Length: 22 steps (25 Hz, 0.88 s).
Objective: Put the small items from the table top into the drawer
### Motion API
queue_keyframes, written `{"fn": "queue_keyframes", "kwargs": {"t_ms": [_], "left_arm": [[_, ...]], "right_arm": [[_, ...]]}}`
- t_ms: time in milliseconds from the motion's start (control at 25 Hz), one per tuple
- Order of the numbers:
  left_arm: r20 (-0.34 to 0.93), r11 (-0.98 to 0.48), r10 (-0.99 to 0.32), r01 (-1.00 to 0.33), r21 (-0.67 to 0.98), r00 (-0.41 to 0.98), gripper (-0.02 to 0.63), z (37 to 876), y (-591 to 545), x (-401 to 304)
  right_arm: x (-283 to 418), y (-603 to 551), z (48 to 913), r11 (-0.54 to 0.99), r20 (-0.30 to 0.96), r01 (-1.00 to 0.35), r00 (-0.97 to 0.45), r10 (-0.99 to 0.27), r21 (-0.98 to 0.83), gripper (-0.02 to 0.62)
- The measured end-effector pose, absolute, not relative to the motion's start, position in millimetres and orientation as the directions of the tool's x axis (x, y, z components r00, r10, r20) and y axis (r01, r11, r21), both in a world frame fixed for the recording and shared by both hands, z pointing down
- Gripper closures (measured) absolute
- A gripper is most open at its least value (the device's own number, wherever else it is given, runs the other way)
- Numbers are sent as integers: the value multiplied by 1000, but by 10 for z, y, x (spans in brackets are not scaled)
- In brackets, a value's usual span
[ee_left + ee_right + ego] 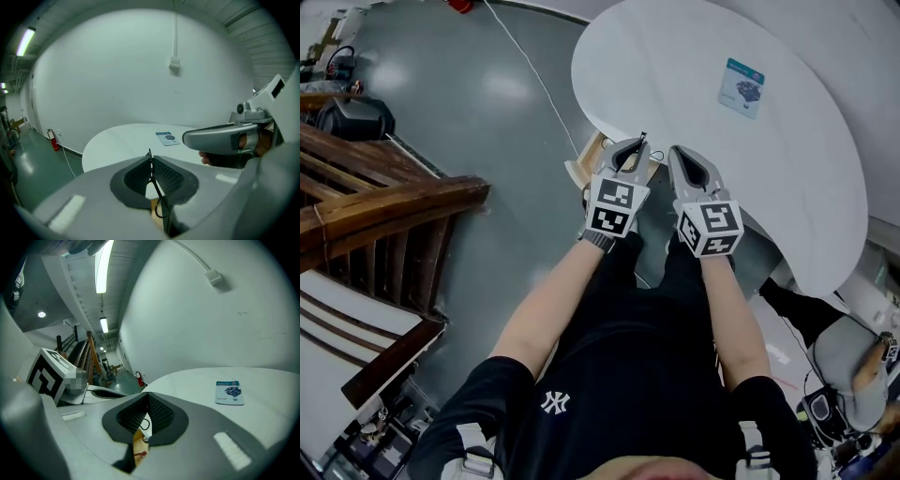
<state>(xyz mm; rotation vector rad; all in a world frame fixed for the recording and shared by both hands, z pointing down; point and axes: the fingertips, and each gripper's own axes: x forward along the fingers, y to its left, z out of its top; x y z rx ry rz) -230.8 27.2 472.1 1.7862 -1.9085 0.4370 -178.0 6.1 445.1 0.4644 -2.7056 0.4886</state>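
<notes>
Drop of the wire piece into the drawer

Grip firm for now: left gripper pressed shut on a thin black wire piece, pinched between the pads, one end poking above the tips and a loop hanging below. Hold off releasing until the tips sit plainly over the wooden drawer, pulled out under the near edge of the table; by the head view, hovering about at its rim.

Lower the loop inside the walls first, then part the jaws only slightly, to guard against so light a wire clinging to a pad or springing out. Check through the slit below the pads for wood underneath before letting go.

Hold the right gripper just beside the left, jaws together with nothing visibly between them, and mind a knock between the two.

Turn next, probably, to the blue-and-white card, lying flat well back on the table top, apart from both grippers. Expect difficulty there: thin, flat, hard to get a jaw under. Slide toward the edge before pinching.
</notes>
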Motion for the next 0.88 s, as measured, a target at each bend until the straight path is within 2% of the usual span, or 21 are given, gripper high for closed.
{"fn": "queue_keyframes", "kwargs": {"t_ms": [360, 880], "left_arm": [[586, 150, -808, -983, 104, -61, 581, 4972, 655, -2590], [651, 176, -757, -977, 118, -58, 580, 5563, 966, -2693]], "right_arm": [[-2121, 391, 4621, 906, 414, -317, -892, -184, -281, 572], [-2297, 654, 5006, 907, 460, -301, -877, -141, -295, 572]]}}
